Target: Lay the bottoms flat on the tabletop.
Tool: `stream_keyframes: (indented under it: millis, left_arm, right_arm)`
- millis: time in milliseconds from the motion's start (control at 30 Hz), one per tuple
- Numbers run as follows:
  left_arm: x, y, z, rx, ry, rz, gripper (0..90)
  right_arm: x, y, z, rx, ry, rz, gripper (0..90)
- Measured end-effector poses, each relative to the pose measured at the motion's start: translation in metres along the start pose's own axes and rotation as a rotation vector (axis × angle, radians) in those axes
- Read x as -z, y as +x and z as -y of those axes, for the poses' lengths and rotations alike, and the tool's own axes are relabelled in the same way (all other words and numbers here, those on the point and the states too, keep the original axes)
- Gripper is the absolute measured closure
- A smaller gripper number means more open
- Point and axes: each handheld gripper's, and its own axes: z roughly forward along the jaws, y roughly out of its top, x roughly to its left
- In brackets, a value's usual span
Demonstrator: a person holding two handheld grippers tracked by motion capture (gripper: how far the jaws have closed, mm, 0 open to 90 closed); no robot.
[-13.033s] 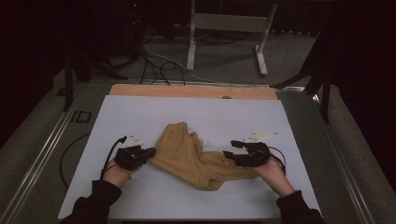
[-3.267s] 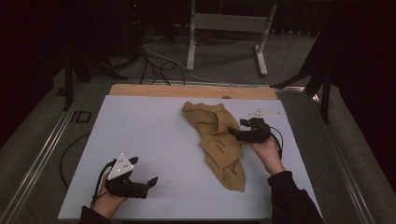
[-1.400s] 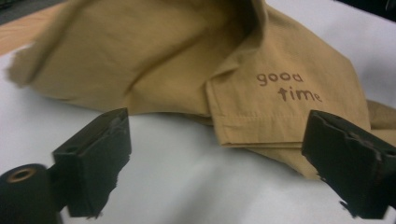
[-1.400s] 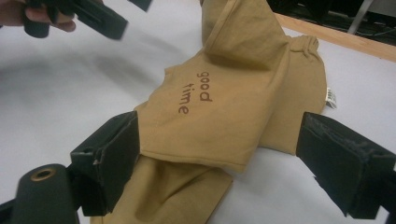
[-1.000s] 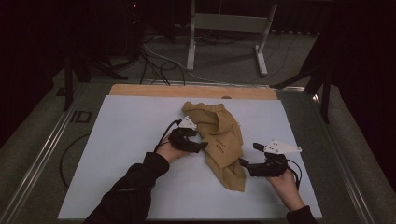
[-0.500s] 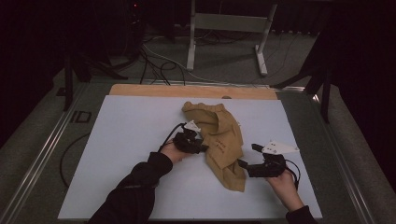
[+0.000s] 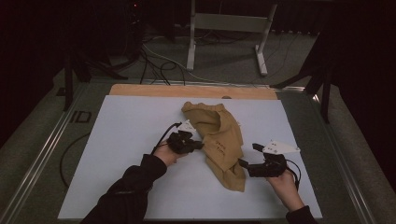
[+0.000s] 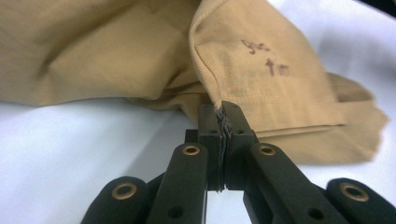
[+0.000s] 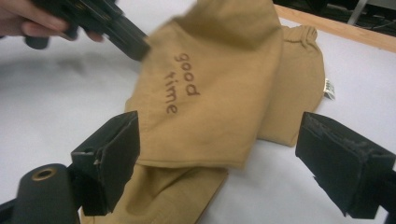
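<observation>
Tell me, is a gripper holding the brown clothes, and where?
Yes. The left gripper has just closed and pinches the tan garment at a hemmed edge near the printed words. The right gripper is open, jaws either side of the cloth, holding nothing.

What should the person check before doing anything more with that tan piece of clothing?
1. Left gripper has the cloth: ok. Its fingers have just been closing and now pinch an edge of the tan garment.
2. Right gripper ready: ok. It is open, with the garment's lower end between its fingers, untouched.
3. Pinch holds one layer only: cannot tell; the folds hide it.
4. Garment lies flat: not ok. It is bunched and folded over itself.
5. Room on the white table: ok, bare surface to the garment's left.
6. Printed words "good time" face up: ok.
</observation>
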Motion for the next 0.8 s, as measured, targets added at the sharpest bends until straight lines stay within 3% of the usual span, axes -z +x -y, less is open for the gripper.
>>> stream_keyframes:
  millis: [300, 567, 700, 800]
  left_arm:
    - [0.062, -0.035, 0.025, -0.031, -0.073, 0.014, 89.0]
    - [0.119, -0.080, 0.065, -0.027, -0.137, 0.015, 88.9]
    - [0.134, -0.093, 0.092, 0.020, -0.133, 0.020, 88.7]
    - [0.136, -0.093, 0.115, 0.066, -0.103, 0.013, 87.8]
  right_arm:
    - [0.001, 0.002, -0.001, 0.006, 0.007, 0.006, 13.8]
    - [0.004, 0.003, -0.003, 0.005, 0.000, 0.006, 13.8]
    - [0.004, 0.005, -0.003, 0.012, 0.007, 0.011, 13.8]
    - [0.004, 0.006, -0.003, 0.016, 0.007, 0.007, 13.7]
